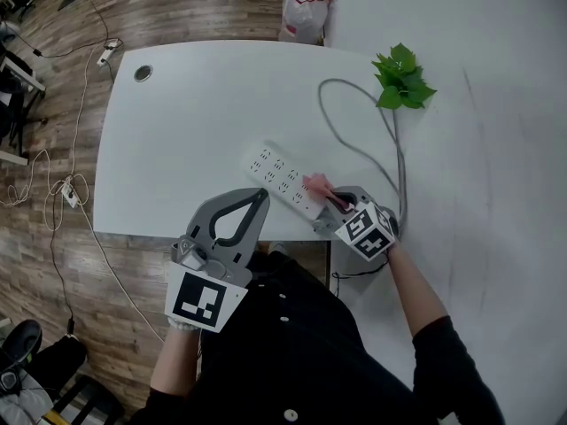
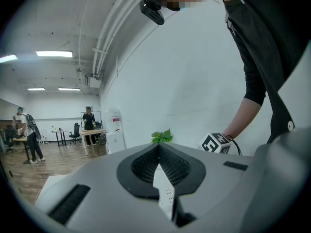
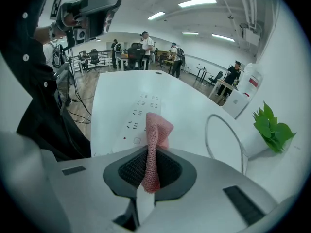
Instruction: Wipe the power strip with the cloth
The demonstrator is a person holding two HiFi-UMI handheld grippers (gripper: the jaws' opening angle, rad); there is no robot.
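A white power strip (image 1: 282, 177) lies slantwise on the white table (image 1: 177, 131), with its grey cable (image 1: 365, 151) looping off to the right. My right gripper (image 1: 339, 204) is shut on a pink cloth (image 1: 316, 186), which sits over the strip's near right end. In the right gripper view the cloth (image 3: 156, 132) stands up from my right gripper (image 3: 151, 154), with the power strip (image 3: 140, 114) just beyond. My left gripper (image 1: 262, 195) is held above the table's near edge, left of the strip, shut and empty. In the left gripper view, below my left gripper (image 2: 158, 148), a bit of the power strip (image 2: 166, 196) shows.
A green plant (image 1: 403, 78) stands at the far right by the wall. A round cable hole (image 1: 143, 73) is at the table's far left corner. A plastic bag with a bottle (image 1: 306, 9) sits beyond the table. Cables and an extension socket (image 1: 69, 191) lie on the wooden floor at left.
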